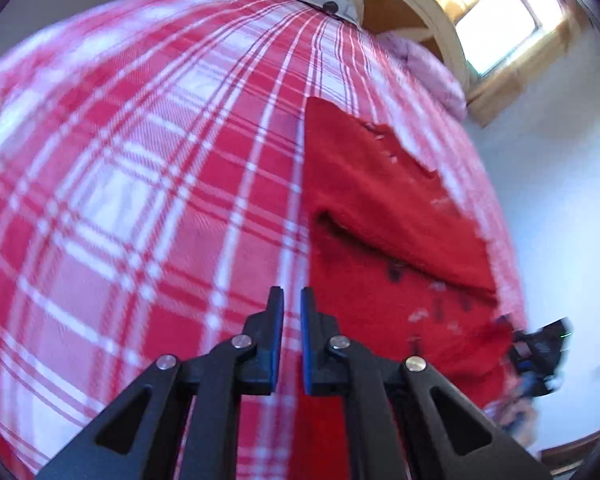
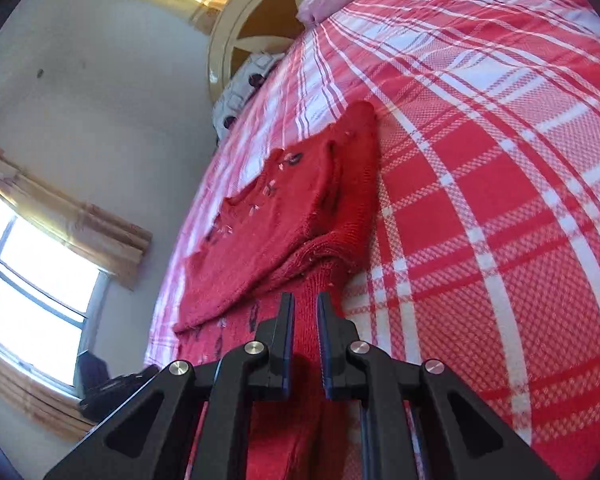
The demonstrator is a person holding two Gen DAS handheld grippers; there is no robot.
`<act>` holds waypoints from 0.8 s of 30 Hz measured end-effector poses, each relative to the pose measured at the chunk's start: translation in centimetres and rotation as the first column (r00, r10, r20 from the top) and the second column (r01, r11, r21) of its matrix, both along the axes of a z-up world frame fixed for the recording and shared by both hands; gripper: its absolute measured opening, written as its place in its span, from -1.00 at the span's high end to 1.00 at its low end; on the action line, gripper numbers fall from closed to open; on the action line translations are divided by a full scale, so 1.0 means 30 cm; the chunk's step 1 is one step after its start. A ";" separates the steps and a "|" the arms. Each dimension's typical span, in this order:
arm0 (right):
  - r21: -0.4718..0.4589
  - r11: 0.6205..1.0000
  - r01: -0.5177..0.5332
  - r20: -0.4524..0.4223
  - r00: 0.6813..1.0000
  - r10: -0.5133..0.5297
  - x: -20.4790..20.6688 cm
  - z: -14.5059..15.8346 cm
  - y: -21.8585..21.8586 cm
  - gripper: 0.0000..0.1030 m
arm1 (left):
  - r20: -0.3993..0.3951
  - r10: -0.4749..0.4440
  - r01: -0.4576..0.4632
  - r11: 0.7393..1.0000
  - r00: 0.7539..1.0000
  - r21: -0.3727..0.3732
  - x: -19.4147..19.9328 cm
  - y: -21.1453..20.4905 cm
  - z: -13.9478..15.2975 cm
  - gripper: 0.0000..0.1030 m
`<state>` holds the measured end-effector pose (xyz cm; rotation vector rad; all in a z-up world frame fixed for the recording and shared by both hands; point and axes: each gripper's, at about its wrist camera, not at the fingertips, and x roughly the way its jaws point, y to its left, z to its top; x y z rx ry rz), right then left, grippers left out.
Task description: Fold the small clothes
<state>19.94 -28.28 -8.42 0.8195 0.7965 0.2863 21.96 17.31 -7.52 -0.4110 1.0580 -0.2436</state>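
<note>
A small red knitted sweater (image 1: 388,216) lies partly folded on the red and white plaid bedspread (image 1: 140,160). My left gripper (image 1: 291,294) hovers above the bed by the sweater's left edge, its jaws a narrow gap apart with nothing between them. In the right wrist view the sweater (image 2: 284,208) lies with one layer folded over. My right gripper (image 2: 304,300) is right over the sweater's near part, jaws a narrow gap apart, red knit showing behind the gap; no cloth is clamped.
A round wooden headboard (image 1: 412,4) and pillows (image 1: 428,68) are at the far end of the bed. A window with curtains (image 2: 40,300) is on the wall beside the bed. A dark object (image 2: 112,392) sits below the window.
</note>
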 end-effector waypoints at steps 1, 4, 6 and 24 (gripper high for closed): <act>-0.022 1.000 0.000 0.021 1.000 0.000 -0.020 0.021 -0.006 0.77 | 0.031 -0.026 0.024 0.999 0.999 0.043 -0.011 0.003 0.011 0.86; -0.096 0.995 -0.022 0.064 0.998 0.028 -0.073 0.082 -0.007 0.35 | 0.107 -0.107 0.100 0.993 0.988 0.067 -0.079 0.028 0.024 0.70; -0.163 0.986 -0.038 0.089 0.995 0.053 -0.103 0.116 0.010 -0.43 | 0.134 -0.148 0.142 0.989 0.980 0.052 -0.127 0.035 0.018 0.56; -0.477 0.869 -0.130 0.140 0.965 0.221 -0.193 0.149 0.265 -0.61 | 0.192 -0.115 0.084 0.983 0.975 0.160 -0.290 -0.163 -0.070 0.70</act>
